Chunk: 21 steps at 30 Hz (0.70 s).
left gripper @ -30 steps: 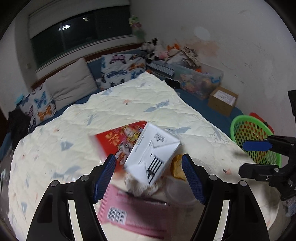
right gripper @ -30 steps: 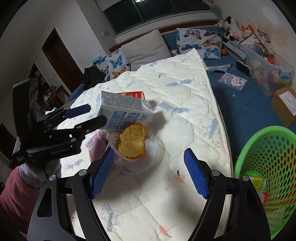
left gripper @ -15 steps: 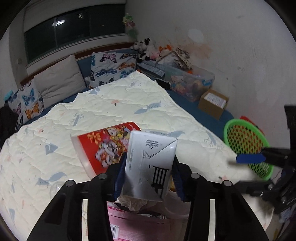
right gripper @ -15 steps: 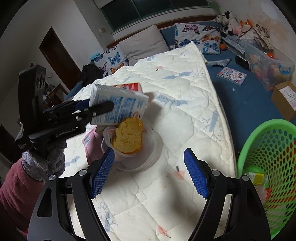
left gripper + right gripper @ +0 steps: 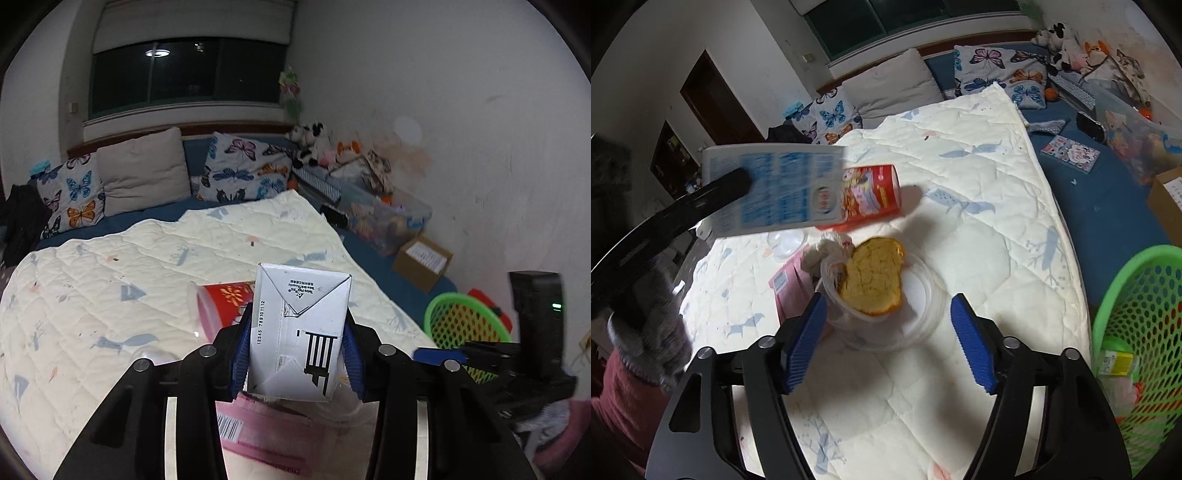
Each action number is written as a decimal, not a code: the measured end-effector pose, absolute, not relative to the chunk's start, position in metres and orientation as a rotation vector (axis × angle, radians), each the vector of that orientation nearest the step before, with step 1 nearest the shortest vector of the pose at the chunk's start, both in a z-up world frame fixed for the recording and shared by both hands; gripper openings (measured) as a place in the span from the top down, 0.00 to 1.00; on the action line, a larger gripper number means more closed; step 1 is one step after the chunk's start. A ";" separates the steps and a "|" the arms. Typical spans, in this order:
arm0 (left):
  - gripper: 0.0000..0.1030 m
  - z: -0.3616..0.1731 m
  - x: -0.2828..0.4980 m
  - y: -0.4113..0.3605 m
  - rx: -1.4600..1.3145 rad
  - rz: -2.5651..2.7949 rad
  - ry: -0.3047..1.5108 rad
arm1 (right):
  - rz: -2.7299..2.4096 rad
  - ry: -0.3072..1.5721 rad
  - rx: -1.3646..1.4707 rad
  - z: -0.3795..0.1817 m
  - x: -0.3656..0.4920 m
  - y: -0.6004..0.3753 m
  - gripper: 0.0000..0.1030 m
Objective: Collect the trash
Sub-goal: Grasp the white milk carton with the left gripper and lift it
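- Left wrist view: left gripper [image 5: 297,345] clamped on a white milk carton [image 5: 298,334], blue pads pressing its two sides, carton raised clear of the quilt [image 5: 110,280]. A red printed cup [image 5: 225,304] lies on its side behind the carton; a pink packet [image 5: 258,435] with a barcode lies on the quilt beneath it. A green mesh basket [image 5: 461,332] stands off the bed's right edge, beside a cardboard box [image 5: 423,262]. Part of the right gripper [image 5: 439,356] shows at right, in front of the basket.
- Right wrist view: right gripper [image 5: 888,343] with fingers wide apart, holding nothing, above a clear plastic container [image 5: 912,317] carrying a piece of bread [image 5: 873,280]. The milk carton [image 5: 775,194], motion-blurred, is held aloft at upper left in the left gripper [image 5: 738,181], whose one visible finger lies across its side. Red printed cup [image 5: 871,197] lies on the quilt [image 5: 990,184] just behind it; pink packet [image 5: 788,284] and a crumpled wrapper [image 5: 827,253] lie left of the container. Green mesh basket [image 5: 1137,332], holding some trash, stands off the right edge of the bed.
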<state>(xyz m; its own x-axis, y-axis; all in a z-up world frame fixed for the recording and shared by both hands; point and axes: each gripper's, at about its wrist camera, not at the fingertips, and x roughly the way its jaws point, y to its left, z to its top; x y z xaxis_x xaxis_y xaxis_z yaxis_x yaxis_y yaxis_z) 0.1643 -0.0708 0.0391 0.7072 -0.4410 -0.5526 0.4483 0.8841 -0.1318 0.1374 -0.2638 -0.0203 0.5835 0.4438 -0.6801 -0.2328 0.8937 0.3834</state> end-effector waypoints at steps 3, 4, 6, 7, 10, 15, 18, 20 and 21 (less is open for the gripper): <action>0.60 0.044 0.151 -0.060 -0.011 -0.482 0.593 | 0.412 0.863 0.266 -0.021 0.148 -0.261 0.42; 0.60 0.045 0.148 -0.057 -0.015 -0.477 0.590 | 0.413 0.867 0.259 -0.022 0.153 -0.258 0.44; 0.60 0.046 0.141 -0.049 -0.033 -0.469 0.588 | 0.424 0.875 0.248 -0.025 0.161 -0.255 0.49; 0.60 0.046 0.139 -0.046 -0.036 -0.465 0.588 | 0.422 0.874 0.239 -0.026 0.164 -0.254 0.49; 0.60 0.046 0.130 -0.034 -0.040 -0.435 0.582 | 0.415 0.884 0.238 -0.030 0.170 -0.252 0.50; 0.60 0.046 0.121 -0.015 -0.057 -0.385 0.580 | 0.426 0.890 0.238 -0.031 0.164 -0.251 0.50; 0.60 0.046 0.115 -0.006 -0.076 -0.364 0.574 | 0.453 0.874 0.226 -0.024 0.155 -0.245 0.50; 0.60 0.046 0.111 -0.003 -0.080 -0.353 0.573 | 0.464 0.864 0.223 -0.019 0.152 -0.242 0.50; 0.60 0.045 0.109 -0.002 -0.081 -0.349 0.571 | 0.481 0.861 0.225 -0.016 0.151 -0.239 0.49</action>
